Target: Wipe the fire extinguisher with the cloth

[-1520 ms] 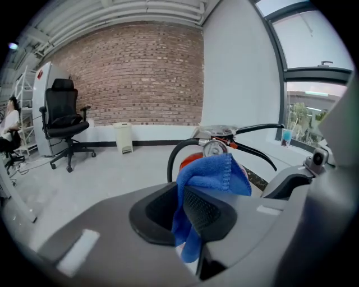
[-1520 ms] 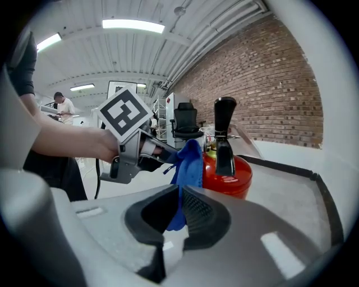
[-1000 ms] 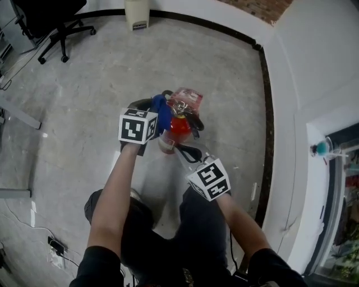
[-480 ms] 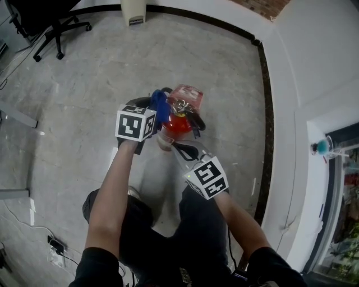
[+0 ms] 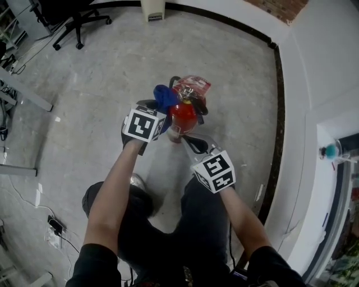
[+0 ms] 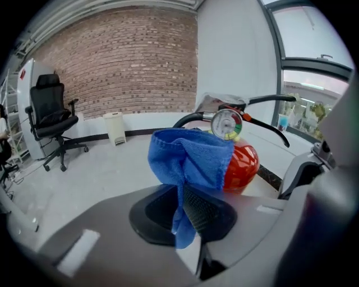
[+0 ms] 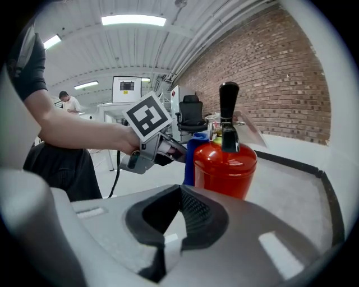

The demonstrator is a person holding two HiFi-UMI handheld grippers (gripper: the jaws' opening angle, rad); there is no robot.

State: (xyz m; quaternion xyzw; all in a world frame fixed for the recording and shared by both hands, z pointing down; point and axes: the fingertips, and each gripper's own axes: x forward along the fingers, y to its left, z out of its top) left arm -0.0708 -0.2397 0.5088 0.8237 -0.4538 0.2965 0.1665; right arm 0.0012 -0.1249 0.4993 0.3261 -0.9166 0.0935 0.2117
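Left gripper (image 6: 183, 193): jaws nearly together, clamped on a blue cloth (image 6: 189, 156). A narrow tail of it pinched between the pads and hanging below them. The rest bunched in a loose fold above and ahead of the tips. Nothing else in the grip.

Red fire extinguisher (image 5: 183, 115) upright on the grey floor (image 5: 101, 84), well in from its edges. Nearer the floor's right edge, with the dark skirting strip (image 5: 273, 112), than the left edge. Directly ahead of the left gripper and a little to its right. Cloth bunch up against the upper left shoulder of the red body, just below the round gauge (image 6: 226, 124). In the left gripper view, overlapping the red; actual pressure on the metal not clear. Black handle (image 7: 227, 115) on top, and a clear-wrapped tag (image 5: 194, 87) on the far side.

Right gripper (image 7: 178, 195): jaws fully together, pad on pad, nothing between them. Extinguisher straight ahead of it and very near, the tips aimed low at the near side of the body. Touching or just short of it, impossible to say. In the right gripper view, left gripper reaching in from the left, cloth wedged between it and the red body.

Both grippers in bare-armed hands, one on each side of the extinguisher. At the floor's far edge, a black office chair (image 5: 73, 17) toward the left corner and a white bin (image 5: 152, 8) against the wall.
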